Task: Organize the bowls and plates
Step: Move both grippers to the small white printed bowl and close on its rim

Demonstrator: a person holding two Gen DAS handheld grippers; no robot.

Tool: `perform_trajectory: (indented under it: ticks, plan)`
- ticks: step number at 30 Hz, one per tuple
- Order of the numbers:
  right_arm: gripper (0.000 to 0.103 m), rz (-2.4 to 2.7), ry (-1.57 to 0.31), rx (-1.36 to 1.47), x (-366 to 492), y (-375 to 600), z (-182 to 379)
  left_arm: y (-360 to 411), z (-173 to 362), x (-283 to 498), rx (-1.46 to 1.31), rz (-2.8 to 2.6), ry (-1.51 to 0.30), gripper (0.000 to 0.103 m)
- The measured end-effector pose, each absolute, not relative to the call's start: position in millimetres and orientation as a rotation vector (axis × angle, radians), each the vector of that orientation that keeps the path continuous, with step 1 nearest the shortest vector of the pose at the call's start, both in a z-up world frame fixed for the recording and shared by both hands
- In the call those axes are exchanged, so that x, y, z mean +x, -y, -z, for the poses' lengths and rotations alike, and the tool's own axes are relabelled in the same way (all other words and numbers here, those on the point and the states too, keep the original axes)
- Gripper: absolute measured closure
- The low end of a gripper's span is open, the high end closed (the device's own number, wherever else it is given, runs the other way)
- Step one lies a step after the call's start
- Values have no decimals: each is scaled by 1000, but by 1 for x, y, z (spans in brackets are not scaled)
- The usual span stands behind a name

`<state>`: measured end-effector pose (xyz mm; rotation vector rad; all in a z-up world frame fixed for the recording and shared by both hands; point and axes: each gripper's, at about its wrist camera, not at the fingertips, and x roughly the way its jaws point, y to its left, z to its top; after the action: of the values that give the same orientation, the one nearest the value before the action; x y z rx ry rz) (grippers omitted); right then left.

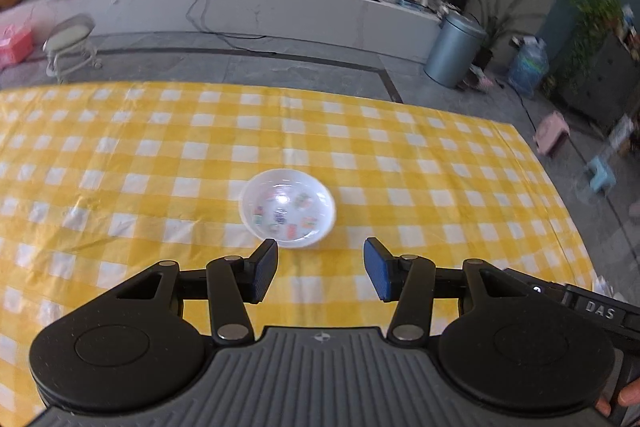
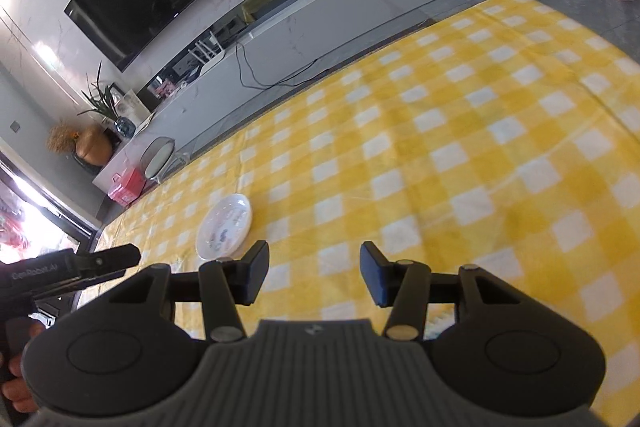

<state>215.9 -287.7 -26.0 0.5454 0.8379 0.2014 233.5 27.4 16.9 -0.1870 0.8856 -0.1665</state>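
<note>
Left gripper [image 1: 320, 269]: nearest the lens, jaws released and parted, nothing between them, touching nothing.
Right gripper [image 2: 314, 273]: jaws likewise apart and empty, held above the yellow checked desk [image 2: 480, 131].
Bowl [image 1: 287, 207]: white with small coloured pictures inside, upright on the desk just beyond the left jaws, slightly left of their gap.
Plate [image 2: 224, 227]: white, printed, flat on the desk ahead and left of the right jaws, near the desk's far edge.
Step in hand: likely approaching each dish for pickup.
Doing it well: centre one rim edge in the gap, come in low, then close firmly; the shallow plate rim may slip.
Beyond: bin [image 1: 454, 47] and cabinet [image 1: 260, 7] on the floor.
</note>
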Motion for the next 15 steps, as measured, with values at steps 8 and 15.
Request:
perform_trajectory:
  ticks: [8,15]
  plan:
    - [54,-249,-853,557,255,255,39,-61,16,249,-294,138,-873,46]
    - [61,-320,-910,586,290,225,56,-90,43,274,-451,97,-918,51]
